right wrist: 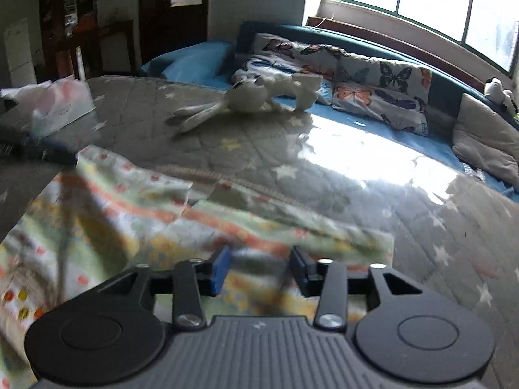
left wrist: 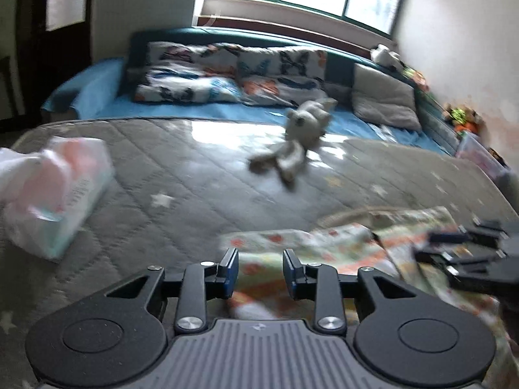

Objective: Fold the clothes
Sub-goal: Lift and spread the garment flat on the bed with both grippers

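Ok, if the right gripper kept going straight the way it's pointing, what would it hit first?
Probably the patterned garment lying on the grey quilt: the open right gripper points right over it. Depth is blurred, so it might skim past toward the butterfly pillows.

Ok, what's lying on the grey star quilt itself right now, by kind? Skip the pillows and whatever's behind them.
Patterned garment: 1
Grey plush toy: 1
Soft tissue pack: 1
Total: 3, all on the grey quilt. Both views are blurred, so anything small could be missed.
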The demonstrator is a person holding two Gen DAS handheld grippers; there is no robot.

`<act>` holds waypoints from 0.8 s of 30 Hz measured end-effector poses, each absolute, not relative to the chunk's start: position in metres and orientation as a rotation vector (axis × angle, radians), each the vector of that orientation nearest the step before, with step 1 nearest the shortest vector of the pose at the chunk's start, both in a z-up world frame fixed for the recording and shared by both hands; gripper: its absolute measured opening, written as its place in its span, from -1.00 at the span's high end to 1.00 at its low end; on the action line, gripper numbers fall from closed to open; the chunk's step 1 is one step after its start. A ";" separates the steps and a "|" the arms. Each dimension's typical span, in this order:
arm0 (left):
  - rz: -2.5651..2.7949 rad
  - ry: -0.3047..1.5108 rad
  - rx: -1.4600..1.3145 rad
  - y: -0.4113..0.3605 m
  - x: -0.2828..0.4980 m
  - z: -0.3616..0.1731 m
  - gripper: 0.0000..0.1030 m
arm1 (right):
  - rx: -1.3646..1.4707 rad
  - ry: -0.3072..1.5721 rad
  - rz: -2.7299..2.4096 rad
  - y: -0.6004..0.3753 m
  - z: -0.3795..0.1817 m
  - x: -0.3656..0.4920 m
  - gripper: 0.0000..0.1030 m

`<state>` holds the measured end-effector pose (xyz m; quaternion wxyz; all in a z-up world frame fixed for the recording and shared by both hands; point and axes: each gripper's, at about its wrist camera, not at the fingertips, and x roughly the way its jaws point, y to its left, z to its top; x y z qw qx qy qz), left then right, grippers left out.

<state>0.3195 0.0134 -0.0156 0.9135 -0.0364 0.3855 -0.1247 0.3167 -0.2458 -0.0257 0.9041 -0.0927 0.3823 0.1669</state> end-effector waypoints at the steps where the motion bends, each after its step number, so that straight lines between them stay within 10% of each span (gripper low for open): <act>1: -0.270 0.800 -0.062 0.006 0.321 -0.017 0.36 | -0.188 0.788 0.343 -0.245 -0.025 0.319 0.11; 24: -0.421 0.746 0.071 -0.063 0.267 -0.001 -0.08 | -0.041 0.781 0.224 -0.325 0.011 0.183 -0.25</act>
